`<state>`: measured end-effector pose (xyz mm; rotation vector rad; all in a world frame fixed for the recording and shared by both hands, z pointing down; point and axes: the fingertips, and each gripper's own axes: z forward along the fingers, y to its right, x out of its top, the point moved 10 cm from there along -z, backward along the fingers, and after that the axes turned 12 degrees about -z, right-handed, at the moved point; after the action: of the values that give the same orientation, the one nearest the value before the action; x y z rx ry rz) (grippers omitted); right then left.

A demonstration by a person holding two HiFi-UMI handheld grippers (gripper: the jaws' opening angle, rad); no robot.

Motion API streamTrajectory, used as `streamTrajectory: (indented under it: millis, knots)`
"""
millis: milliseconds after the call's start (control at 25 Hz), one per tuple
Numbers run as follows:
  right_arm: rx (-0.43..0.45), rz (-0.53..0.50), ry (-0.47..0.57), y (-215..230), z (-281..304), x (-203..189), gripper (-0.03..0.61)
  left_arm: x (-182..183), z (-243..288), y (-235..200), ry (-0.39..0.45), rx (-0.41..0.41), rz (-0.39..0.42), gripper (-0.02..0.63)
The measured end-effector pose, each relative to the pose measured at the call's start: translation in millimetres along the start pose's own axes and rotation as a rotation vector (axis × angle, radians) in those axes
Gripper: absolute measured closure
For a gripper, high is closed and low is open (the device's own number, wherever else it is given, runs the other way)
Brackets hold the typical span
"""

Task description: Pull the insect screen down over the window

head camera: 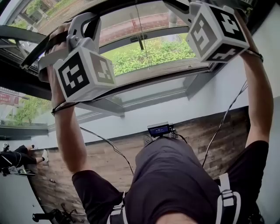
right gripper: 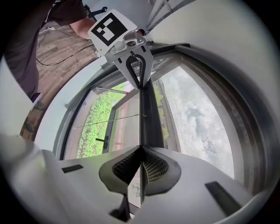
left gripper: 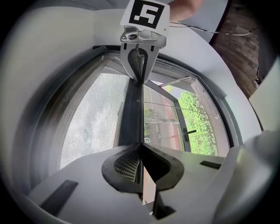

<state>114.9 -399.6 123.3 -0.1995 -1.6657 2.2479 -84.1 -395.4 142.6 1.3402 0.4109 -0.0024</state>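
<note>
The insect screen's dark pull bar runs across the window above my head. My left gripper and right gripper are both raised to it. In the left gripper view the left gripper is shut on the bar, with grey mesh to its left. The right gripper grips the far end. In the right gripper view the right gripper is shut on the same bar. There the mesh lies to the right, and the left gripper is at the far end.
The uncovered pane shows a black window handle and green bushes outside. Below are the white sill and wall, a small device with a blue display, trailing cables and a wood floor. A person sits on the floor at the left.
</note>
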Motion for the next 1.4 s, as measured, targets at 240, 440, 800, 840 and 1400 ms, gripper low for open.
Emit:
streamTrajectory:
  millis: [240,440,800,840,1400]
  knots:
    - [0.029,0.002,0.001,-38,16,-3,0.557,-7,14,39,-0.004,-0.033,-0.018,0.592]
    - [0.033,0.005,-0.003,-35,15,0,0.557,-9,12,36,-0.007,-0.032,-0.019,0.592]
    - [0.084,0.015,0.001,-48,29,-3,0.557,-15,25,47,-0.019,-0.092,-0.017,0.592]
    - [0.094,0.013,0.005,-52,34,-2,0.557,-18,28,51,-0.021,-0.105,-0.022,0.592]
    - [0.161,0.069,0.028,-98,48,0,0.557,-33,36,96,-0.046,-0.189,-0.048,0.592]
